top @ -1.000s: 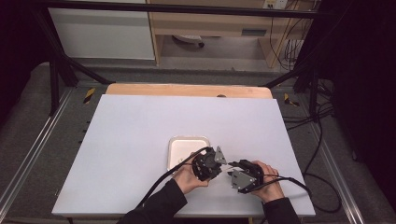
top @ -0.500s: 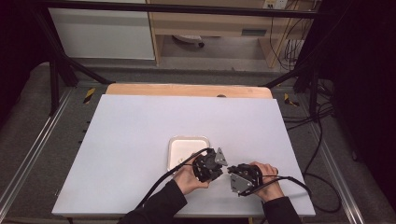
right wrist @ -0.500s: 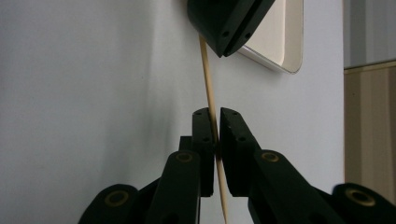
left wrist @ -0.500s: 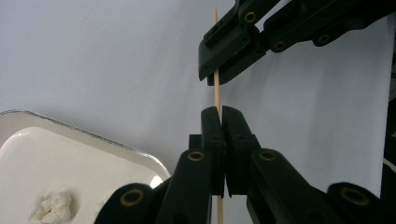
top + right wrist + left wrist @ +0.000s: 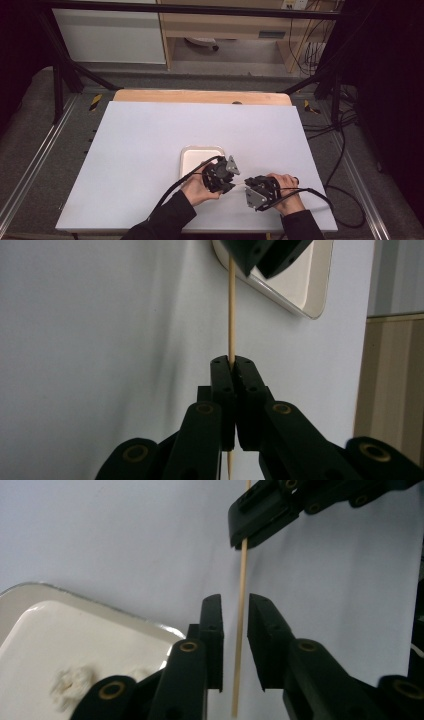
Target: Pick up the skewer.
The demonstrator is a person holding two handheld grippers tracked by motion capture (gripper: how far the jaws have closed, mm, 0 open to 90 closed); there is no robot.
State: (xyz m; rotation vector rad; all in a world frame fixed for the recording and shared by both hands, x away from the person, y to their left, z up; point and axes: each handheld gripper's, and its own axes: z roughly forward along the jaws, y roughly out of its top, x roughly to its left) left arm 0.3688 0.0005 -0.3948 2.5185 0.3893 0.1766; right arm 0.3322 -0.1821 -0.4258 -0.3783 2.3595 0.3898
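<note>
Now my left claw [image 5: 235,645] is standing slightly parted around the thin wooden stick [image 5: 242,605], its jaws having just been opening beside the cream tray [image 5: 30,625], while my right claw [image 5: 232,365] is pinching that stick tight above the tabletop [image 5: 150,145].

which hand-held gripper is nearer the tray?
Left. The left hand-held gripper sits at the tray near its corner; the right hand-held gripper is farther off, clamping the wooden stick.
</note>
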